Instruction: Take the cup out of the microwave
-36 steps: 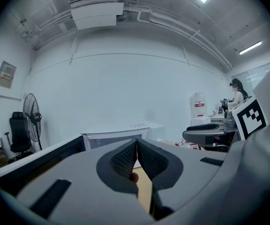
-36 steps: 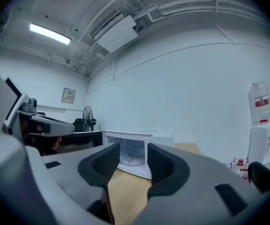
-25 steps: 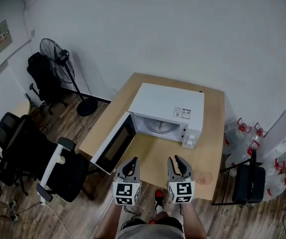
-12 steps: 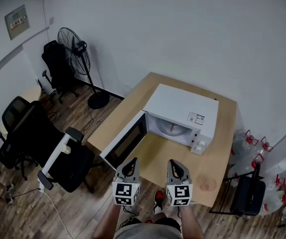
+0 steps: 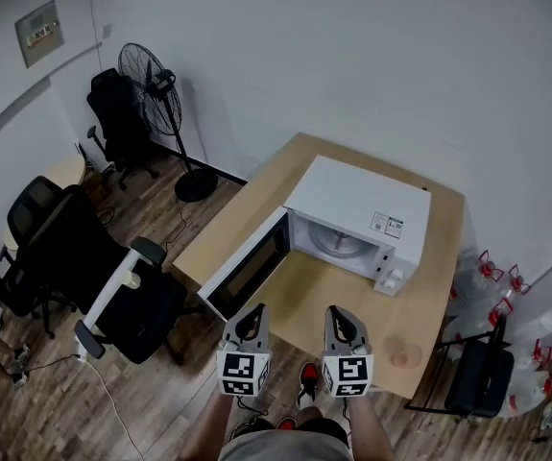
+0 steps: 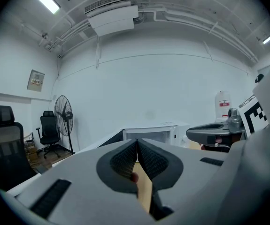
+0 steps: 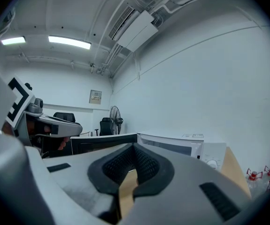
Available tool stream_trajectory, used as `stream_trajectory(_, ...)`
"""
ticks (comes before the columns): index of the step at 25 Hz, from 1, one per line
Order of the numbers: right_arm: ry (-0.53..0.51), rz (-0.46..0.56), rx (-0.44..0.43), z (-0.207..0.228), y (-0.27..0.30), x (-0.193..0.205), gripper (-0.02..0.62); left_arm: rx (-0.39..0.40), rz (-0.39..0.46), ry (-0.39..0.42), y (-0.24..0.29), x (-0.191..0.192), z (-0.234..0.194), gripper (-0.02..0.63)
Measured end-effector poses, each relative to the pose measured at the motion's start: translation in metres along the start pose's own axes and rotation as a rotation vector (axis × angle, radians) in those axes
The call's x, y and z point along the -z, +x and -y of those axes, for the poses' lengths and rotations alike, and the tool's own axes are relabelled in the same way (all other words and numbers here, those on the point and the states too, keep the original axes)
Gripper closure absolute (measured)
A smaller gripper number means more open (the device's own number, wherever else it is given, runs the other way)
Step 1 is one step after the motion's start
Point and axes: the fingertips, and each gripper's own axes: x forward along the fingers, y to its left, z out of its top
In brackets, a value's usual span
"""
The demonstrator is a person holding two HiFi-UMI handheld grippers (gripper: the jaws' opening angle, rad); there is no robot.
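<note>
A white microwave (image 5: 357,209) stands on a wooden table (image 5: 256,209), its door (image 5: 247,267) swung open to the left. Only the glass turntable (image 5: 336,243) shows inside. A clear cup (image 5: 402,354) stands on the table near its front right corner. My left gripper (image 5: 250,327) and right gripper (image 5: 346,327) hover side by side at the table's front edge, both shut on nothing. The left gripper (image 6: 137,142) points at the microwave (image 6: 149,134). The right gripper (image 7: 135,146) faces the microwave (image 7: 181,146) and its door (image 7: 102,142).
Black office chairs (image 5: 112,301) crowd the floor to the left. A standing fan (image 5: 160,94) is by the back wall. A black folding chair (image 5: 477,373) and water bottles (image 5: 492,267) stand right of the table. The person's red shoe (image 5: 307,377) shows below.
The right gripper's jaws have gone from apart to shut. The view has swung, so the microwave and table sit further right; both grippers stay low in the picture.
</note>
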Motion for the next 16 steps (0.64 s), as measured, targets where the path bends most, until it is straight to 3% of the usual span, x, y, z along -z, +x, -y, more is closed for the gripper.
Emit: stream_trajectory(16, -0.003, 0.003, -0.003, 0.0003, 0.0062, 0.0, 0.578, 0.005, 0.0, -0.005, 0.0065, 0.0031, -0.002, 0.583)
